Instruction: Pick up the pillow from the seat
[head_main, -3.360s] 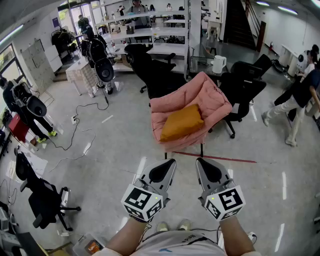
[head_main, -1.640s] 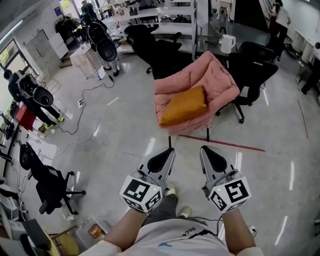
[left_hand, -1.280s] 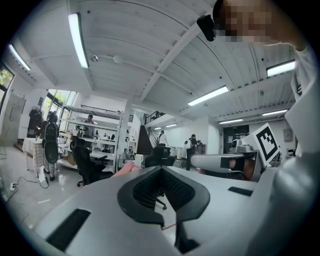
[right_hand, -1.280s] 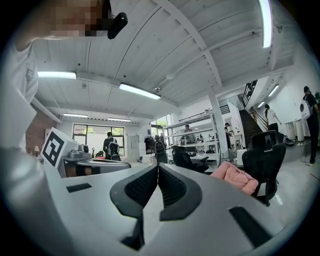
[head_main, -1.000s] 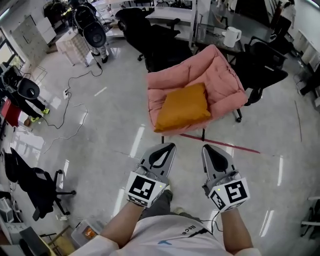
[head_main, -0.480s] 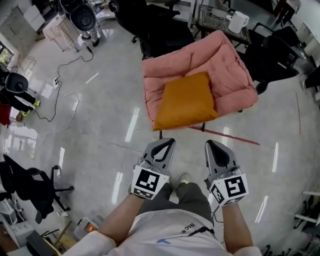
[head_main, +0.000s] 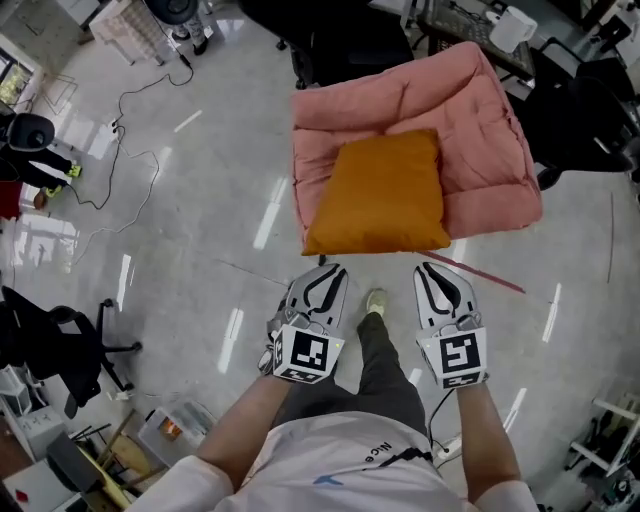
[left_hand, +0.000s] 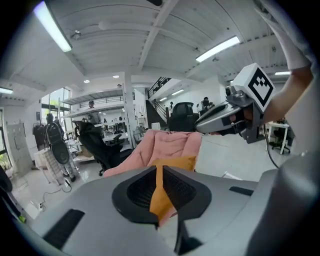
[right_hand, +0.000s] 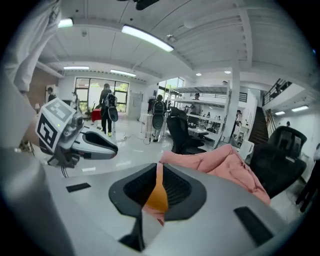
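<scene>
Claws are both closed and empty: the left claw (head_main: 325, 277) and the right claw (head_main: 444, 276) hover over the floor (head_main: 190, 290), just in front of the pink padded chair (head_main: 485, 120). Nothing is picked up yet; the reach, the grasp and the lift are still to do. The orange pillow (head_main: 385, 195) lies on the seat, square, plump and soft-looking.

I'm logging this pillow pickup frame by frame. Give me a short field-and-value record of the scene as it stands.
pillow: orange pillow, lying flat on the seat, untouched
seat: pink padded chair, in front of the person
left gripper: over the floor, short of the chair, empty, jaws nearly together and starting to open
right gripper: level with the left one, empty, jaws together
task stage: approach; pillow not yet gripped
</scene>
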